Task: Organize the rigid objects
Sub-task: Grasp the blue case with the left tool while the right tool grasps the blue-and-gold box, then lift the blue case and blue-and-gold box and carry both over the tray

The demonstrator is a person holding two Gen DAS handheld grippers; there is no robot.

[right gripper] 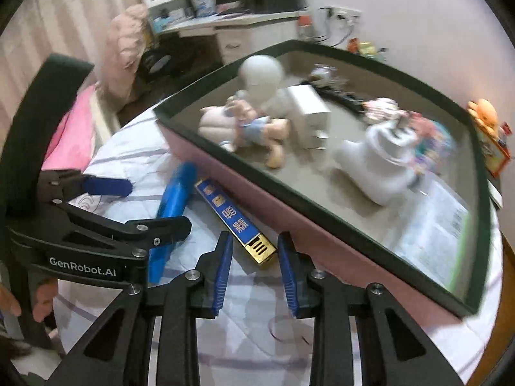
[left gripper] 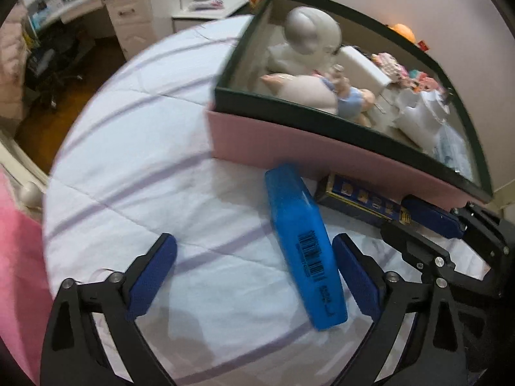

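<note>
A flat blue box stands on edge on the striped bed sheet, its near end between my left gripper's open fingers, close to the right finger. It shows in the right wrist view too. A dark blue and gold box lies against the pink storage box; my right gripper is open around its gold end. It also shows in the left wrist view, where the right gripper reaches in from the right. The left gripper appears in the right wrist view.
The pink storage box with a dark rim holds a white figurine, a pig figure, a small white box and other toys. The bed edge drops to the floor at left. A desk and drawers stand behind.
</note>
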